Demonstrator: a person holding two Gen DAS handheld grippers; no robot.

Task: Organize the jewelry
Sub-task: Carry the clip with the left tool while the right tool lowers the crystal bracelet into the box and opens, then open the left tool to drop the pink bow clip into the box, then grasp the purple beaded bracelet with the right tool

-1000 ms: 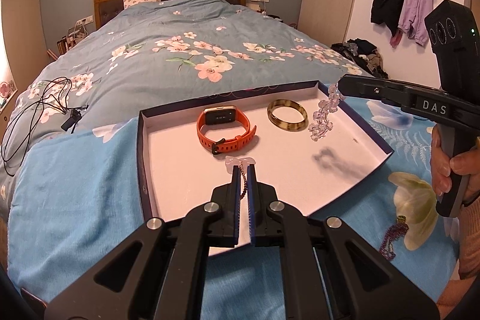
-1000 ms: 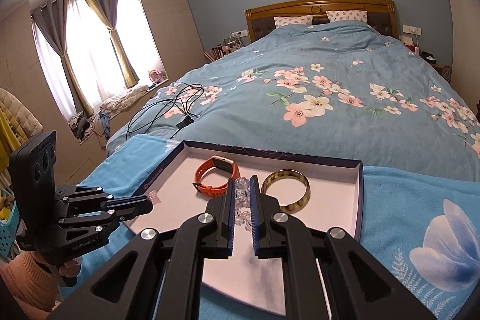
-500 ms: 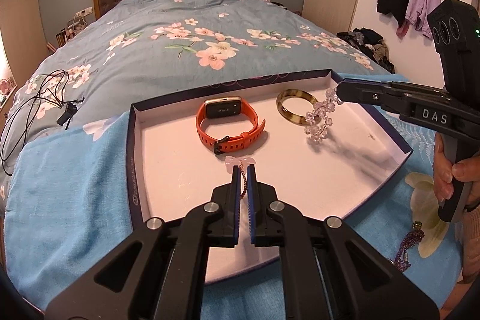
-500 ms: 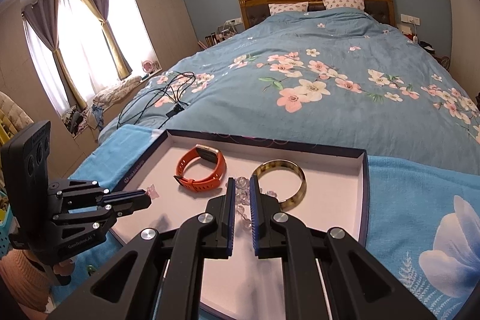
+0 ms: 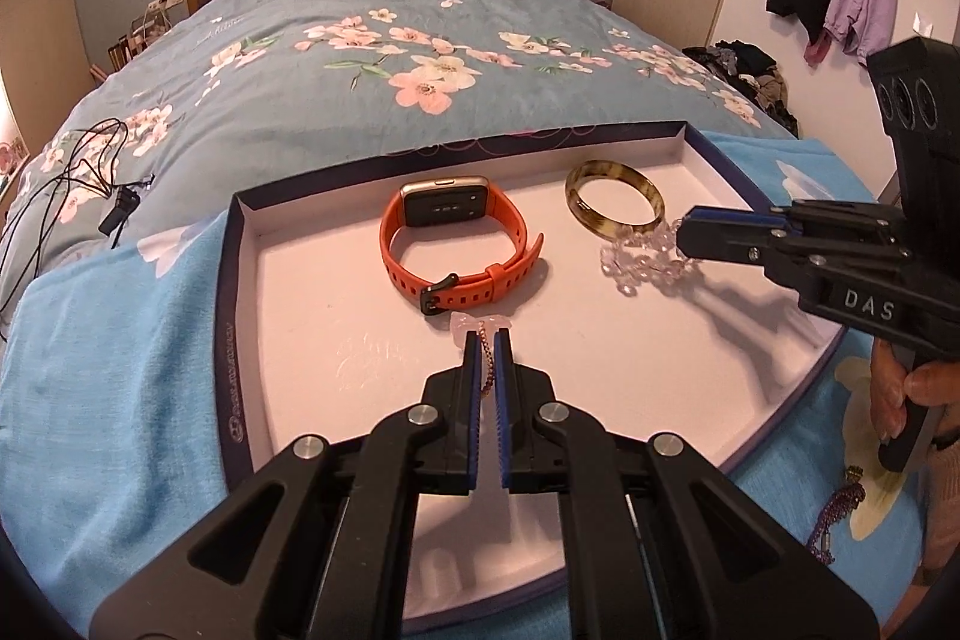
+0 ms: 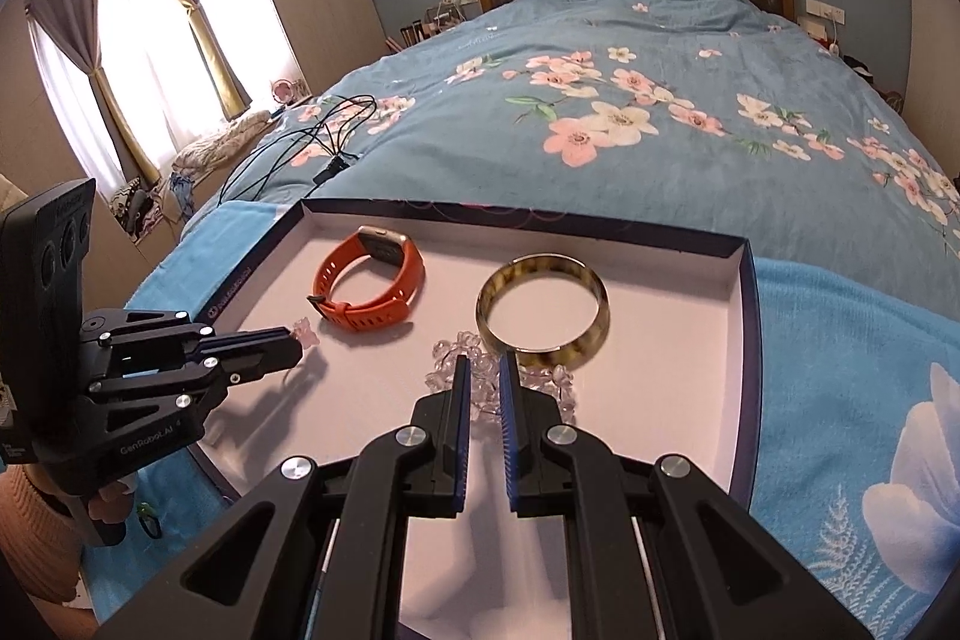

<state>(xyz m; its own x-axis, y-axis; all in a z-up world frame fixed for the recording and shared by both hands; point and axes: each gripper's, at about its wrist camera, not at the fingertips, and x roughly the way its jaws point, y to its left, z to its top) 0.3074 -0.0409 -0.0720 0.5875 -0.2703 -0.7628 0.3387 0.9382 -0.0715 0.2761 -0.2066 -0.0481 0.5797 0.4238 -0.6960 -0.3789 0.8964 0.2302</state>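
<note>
Left wrist view: left tongs (image 5: 487, 340) clenched on limp, light pink-charm chain (image 5: 487, 361); right tongs (image 5: 684, 238) gripped crystal bracelet (image 5: 645, 262), probably slippery.

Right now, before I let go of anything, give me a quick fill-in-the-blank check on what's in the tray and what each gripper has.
1. The left gripper is shut on a thin chain with a ____ bow charm.
2. The right gripper is shut on a bracelet of ____ beads.
3. The orange watch lies inside the ____.
4. Beside the watch lies a tortoiseshell ____.

Missing words: pink; clear; tray; bangle
</note>
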